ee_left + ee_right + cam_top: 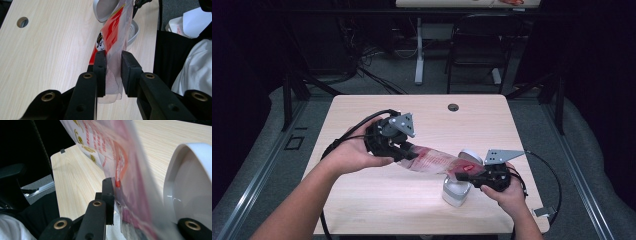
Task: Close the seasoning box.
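Note:
A clear plastic bag with red print [437,161] hangs stretched above the wooden table [377,200], one end in each gripper. My left gripper [409,152] is shut on its left end; in the left gripper view the pads [100,72] pinch the clear film [113,75] while the red part [112,32] runs away from them. My right gripper [472,172] is shut on the other end. In the right gripper view one jaw presses the bag [120,157] and the other is hidden behind it. A small white bin [456,192] with its lid [471,156] up stands under the bag's right end.
The table has a cable hole [453,107] near its far edge. Beyond it stand a black chair [477,45] and another desk's leg [419,55]. Cables trail from both grippers. The bin's open lid [190,182] sits close beside the right gripper.

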Available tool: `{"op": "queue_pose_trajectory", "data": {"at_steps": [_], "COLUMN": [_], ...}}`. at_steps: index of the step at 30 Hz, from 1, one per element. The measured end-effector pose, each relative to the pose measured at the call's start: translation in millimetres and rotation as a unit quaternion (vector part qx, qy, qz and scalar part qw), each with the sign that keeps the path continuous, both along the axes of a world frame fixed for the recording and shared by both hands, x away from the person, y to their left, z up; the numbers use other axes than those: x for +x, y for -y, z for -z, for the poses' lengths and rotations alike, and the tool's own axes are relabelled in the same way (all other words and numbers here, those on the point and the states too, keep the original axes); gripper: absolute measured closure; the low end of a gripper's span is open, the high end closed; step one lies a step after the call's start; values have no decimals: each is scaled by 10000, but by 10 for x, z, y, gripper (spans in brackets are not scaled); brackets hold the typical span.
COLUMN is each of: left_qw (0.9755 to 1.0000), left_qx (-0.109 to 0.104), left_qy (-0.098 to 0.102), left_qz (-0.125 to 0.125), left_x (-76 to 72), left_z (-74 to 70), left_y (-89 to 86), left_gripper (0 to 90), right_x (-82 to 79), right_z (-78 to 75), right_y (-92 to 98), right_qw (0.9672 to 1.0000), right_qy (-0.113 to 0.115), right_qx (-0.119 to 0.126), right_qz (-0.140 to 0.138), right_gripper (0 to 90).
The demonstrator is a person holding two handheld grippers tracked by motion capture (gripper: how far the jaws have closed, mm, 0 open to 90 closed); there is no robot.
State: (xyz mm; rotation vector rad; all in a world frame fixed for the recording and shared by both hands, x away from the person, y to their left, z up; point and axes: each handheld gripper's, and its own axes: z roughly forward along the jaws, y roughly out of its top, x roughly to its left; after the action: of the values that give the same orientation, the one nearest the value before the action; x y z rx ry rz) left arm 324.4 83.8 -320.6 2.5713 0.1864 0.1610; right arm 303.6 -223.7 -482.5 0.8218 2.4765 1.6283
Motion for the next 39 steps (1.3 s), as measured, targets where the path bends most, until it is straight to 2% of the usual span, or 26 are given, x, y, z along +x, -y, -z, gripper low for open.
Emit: {"op": "queue_pose_trajectory", "data": {"at_steps": [15,39], "left_qw": [9999,9996], "left_qx": [-51,-138], "left_qy": [-82,-161], "left_qz": [-119,-189], "left_x": [25,37], "left_z": [91,171], "left_y": [-121,-222], "left_gripper": [759,761], "right_x": [16,20], "right_z": [27,75], "right_y": [11,37], "right_qw": [10000,10000], "right_qy": [-8,-20], "right_qx": [71,61], "right_qz": [50,-49], "right_gripper": [783,788]}}
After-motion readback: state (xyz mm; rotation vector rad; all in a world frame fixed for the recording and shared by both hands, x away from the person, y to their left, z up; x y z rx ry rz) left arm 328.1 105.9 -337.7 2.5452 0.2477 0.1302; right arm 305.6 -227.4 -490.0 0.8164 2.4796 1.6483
